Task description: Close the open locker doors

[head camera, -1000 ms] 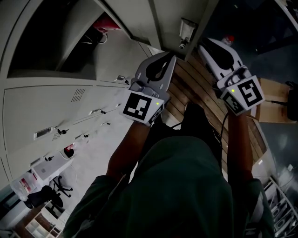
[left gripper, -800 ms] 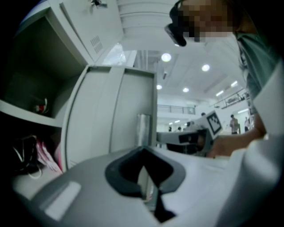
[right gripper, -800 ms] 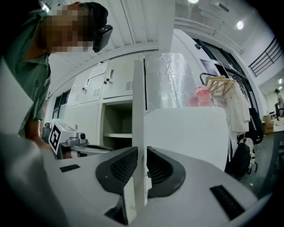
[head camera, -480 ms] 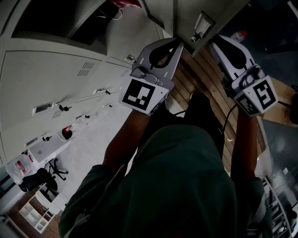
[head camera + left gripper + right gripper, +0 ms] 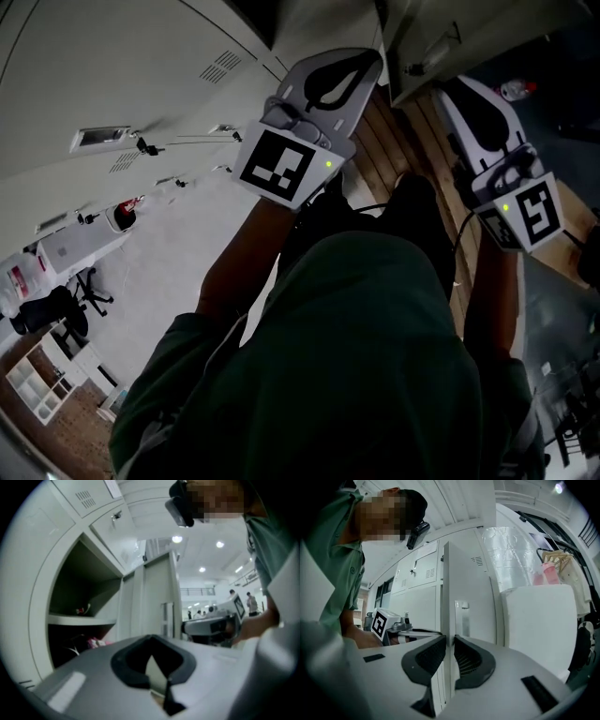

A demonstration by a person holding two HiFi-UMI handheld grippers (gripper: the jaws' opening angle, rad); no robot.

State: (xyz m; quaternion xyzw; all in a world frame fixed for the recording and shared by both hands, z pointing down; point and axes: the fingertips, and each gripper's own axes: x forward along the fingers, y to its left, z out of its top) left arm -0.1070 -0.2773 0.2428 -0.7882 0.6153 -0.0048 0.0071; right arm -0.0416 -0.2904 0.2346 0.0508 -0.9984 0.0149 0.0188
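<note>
**Both claws rise to the open locker door, neither yet touching it**

Within a second my left claw (image 5: 361, 66) and right claw (image 5: 455, 94) have climbed toward the open locker door (image 5: 466, 588), and the open compartment (image 5: 79, 588) has slid off the top of the head view. I judge the approach nearly done and the push still to come. The left claw's jaws are closed tip to tip on nothing. The right's are all but together and empty, their bare slit lined up with the door's free edge just beyond. The door stands upright, long axis vertical, swung out from the locker bank (image 5: 112, 75), its free edge and latch plate (image 5: 461, 613) toward me, right of the dark compartment.
</note>
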